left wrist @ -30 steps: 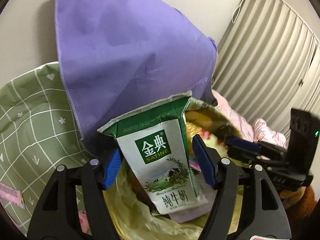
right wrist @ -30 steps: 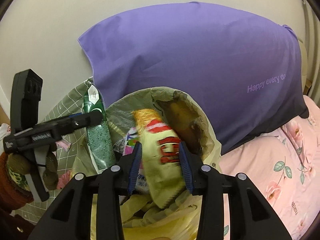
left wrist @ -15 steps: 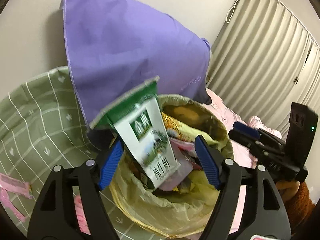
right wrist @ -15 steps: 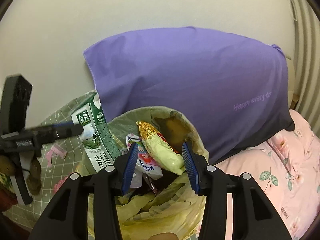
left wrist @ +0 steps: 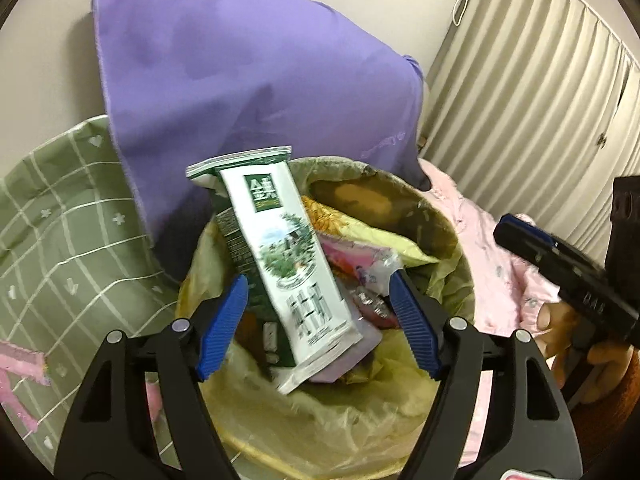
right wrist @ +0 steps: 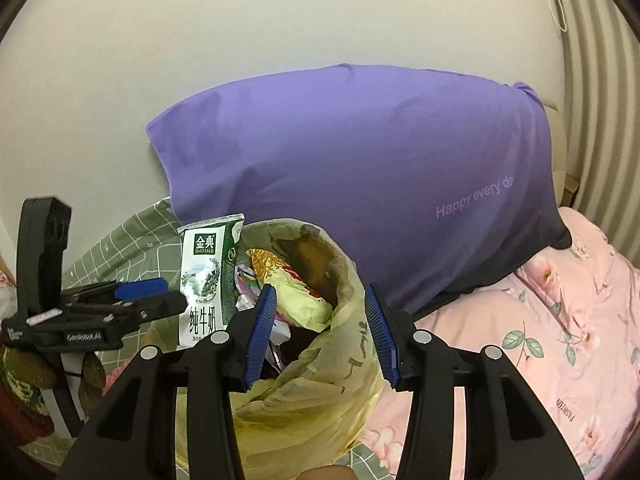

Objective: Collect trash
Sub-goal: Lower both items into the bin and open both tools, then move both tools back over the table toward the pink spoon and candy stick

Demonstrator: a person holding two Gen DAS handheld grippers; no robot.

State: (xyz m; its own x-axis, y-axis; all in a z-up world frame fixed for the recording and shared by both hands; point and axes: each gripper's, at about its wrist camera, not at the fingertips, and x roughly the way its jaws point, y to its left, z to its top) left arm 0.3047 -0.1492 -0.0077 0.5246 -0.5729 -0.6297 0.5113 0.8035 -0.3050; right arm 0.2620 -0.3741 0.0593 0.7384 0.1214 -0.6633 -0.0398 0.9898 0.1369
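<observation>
On bed, against wall: lined bin (left wrist: 448, 240) w/ yellow bag, purple pillow (right wrist: 360, 168) just behind.
Left gripper (left wrist: 316, 328): wide open, holding nothing; blue pads either side of milk carton (left wrist: 280, 264), no contact visible.
Right gripper (right wrist: 320, 332): open, empty; hovers over bin's near rim, bag edge between its pads.
Milk carton: loose in bin, tilted, top end sticking above rim, bottom end resting on other trash; blurred in left view, likely settling.
Other trash: yellow snack bag (right wrist: 300, 300), pink wrapper (left wrist: 352, 256), brownish item (left wrist: 352, 200) at back of bin.
Change vs 1 s ago: carton stood upright and close between left pads; now released, leaning inside bin. Right gripper had yellow snack bag between its pads; bag now lies in bin, gripper pulled back.
Change vs 0.5 s ago: left gripper farther back; carton leans further over; right jaws wider.
Meaning for task: both items deposited; both grippers free for next piece.
Remaining: pink scraps (left wrist: 24, 360) on green checked sheet (left wrist: 60, 240), left of bin; probably next.
</observation>
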